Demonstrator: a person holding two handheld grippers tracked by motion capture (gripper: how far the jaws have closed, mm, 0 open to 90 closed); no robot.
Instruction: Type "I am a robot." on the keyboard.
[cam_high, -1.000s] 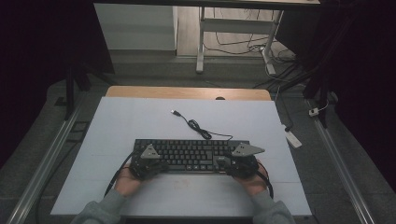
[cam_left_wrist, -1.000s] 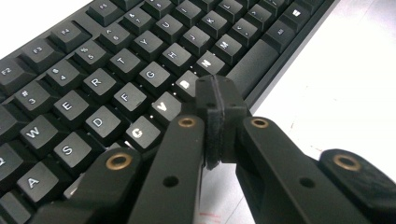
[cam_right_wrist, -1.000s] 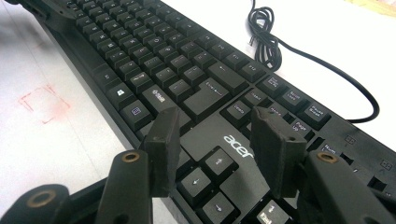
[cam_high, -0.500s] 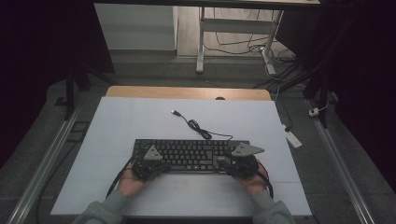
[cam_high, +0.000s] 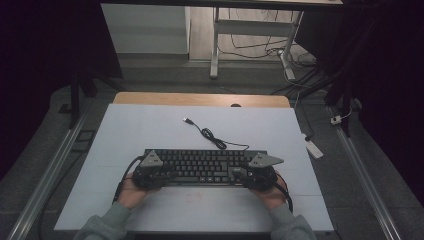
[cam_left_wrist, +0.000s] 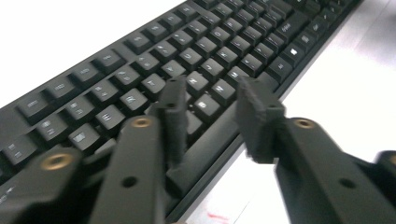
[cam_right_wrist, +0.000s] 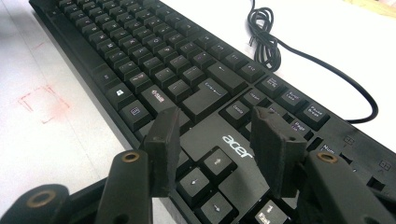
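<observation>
A black Acer keyboard lies flat on the white table top, near the front edge. Its black cable runs in a loose coil toward the back and ends in a USB plug. My left gripper is at the keyboard's left end, open, jaws spread over the lower key rows and front edge with nothing between them. My right gripper is at the right end, open, above the arrow keys and the Acer logo. The coiled cable lies beyond it.
A faint red square mark sits on the table in front of the keyboard. A wooden strip borders the far edge. Metal rails run along both sides. A white power strip lies on the floor at right.
</observation>
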